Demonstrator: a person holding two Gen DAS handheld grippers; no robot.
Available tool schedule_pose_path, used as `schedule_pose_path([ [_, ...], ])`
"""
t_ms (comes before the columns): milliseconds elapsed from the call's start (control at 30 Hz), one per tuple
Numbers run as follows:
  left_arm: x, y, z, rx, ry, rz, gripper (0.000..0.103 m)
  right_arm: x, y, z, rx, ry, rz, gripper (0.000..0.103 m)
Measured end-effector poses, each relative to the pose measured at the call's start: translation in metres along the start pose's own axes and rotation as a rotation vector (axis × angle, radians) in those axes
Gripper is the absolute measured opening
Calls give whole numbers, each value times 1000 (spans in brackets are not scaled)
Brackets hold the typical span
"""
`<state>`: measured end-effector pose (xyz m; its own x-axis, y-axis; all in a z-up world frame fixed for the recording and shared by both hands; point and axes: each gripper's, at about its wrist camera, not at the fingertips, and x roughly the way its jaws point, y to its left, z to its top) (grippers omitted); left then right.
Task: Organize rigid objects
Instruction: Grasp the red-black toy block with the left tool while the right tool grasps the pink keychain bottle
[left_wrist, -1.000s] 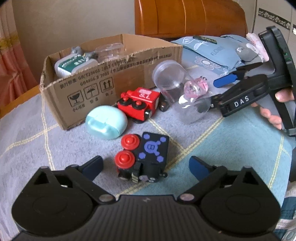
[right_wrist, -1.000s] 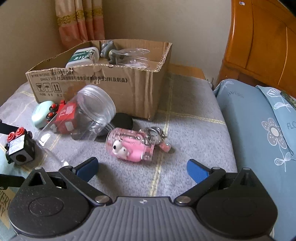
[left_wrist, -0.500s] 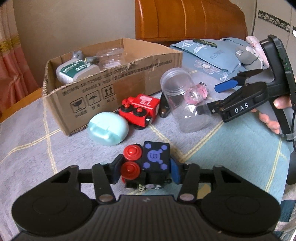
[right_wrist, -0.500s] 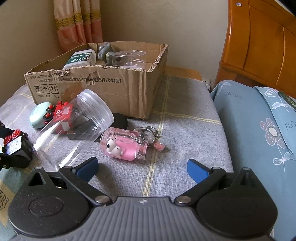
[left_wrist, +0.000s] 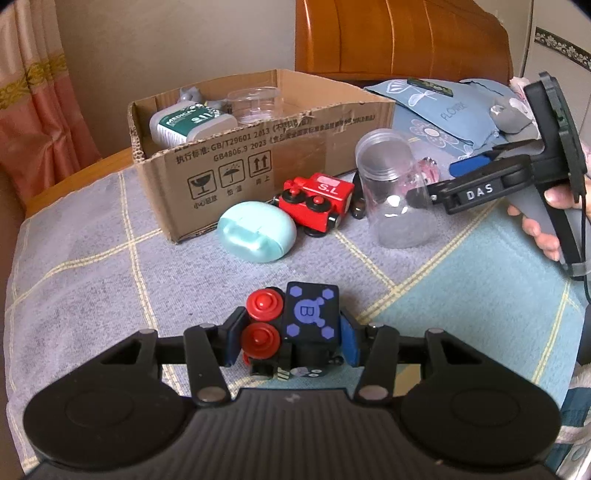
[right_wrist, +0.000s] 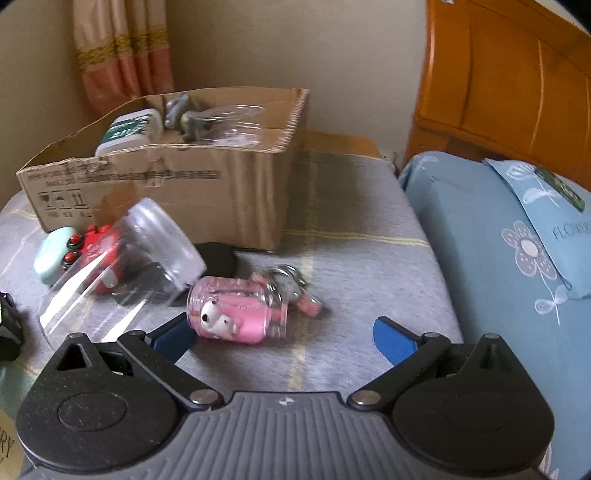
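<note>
My left hand-held gripper (left_wrist: 290, 341) is clamped on the black toy block (left_wrist: 301, 332), its blue pads pressing the block from both sides; the block sits right at my fingertips, low over the grey checked bed cover (left_wrist: 92, 280). Two red knobs stick out of its left face and a purple "B" marks its top.

My right hand-held gripper (right_wrist: 282, 334) has its fingers spread wide apart, holding nothing. The pink keychain bottle (right_wrist: 238, 314) lies on its side just ahead of them, nearer my left finger (right_wrist: 173, 336), with a small white figure inside and a metal ring at its far end. The clear plastic jar (right_wrist: 122, 266) lies tilted just to the left of the bottle; whether they touch I cannot tell. In the left wrist view that gripper's side reads "DAS".

Further back stands the cardboard box (left_wrist: 258, 155), printed "GB/T29601 2013" and "GB4806.9 2023" with handling symbols below. Inside it are a green-and-white container (left_wrist: 190, 123) labelled "MEDICAL", a clear lid (left_wrist: 255, 105) and a grey figure (left_wrist: 190, 94). Just in front of the box lie a mint oval case (left_wrist: 256, 230) and a red toy train (left_wrist: 316, 203) marked "S.L", touching each other. A blue pillow (right_wrist: 546, 236) reads "FLOWER"
</note>
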<state>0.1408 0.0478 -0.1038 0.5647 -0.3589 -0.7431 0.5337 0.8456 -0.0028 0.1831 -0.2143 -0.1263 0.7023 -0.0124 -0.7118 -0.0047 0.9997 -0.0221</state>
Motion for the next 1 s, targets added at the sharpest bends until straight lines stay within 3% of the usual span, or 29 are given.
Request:
schedule_pose_path([
  [100,0,1,1,1,-3,-2,50,-3,-1,-3,-10,-9,10,100],
  [233,2,1,2,1,-4,-2,50,-4,8,0,-52,-36,55,81],
  [467,4,1,4,-3,-5,-1,51,1,16,8,-75,-47,75,74],
  [633,6,0,6,-1,-2,0,51,-1,16,12,-91,-34,80,57],
  [1000,-1,-6,11,22,38,-19,50,-22,17,6,-227,21,89,56],
])
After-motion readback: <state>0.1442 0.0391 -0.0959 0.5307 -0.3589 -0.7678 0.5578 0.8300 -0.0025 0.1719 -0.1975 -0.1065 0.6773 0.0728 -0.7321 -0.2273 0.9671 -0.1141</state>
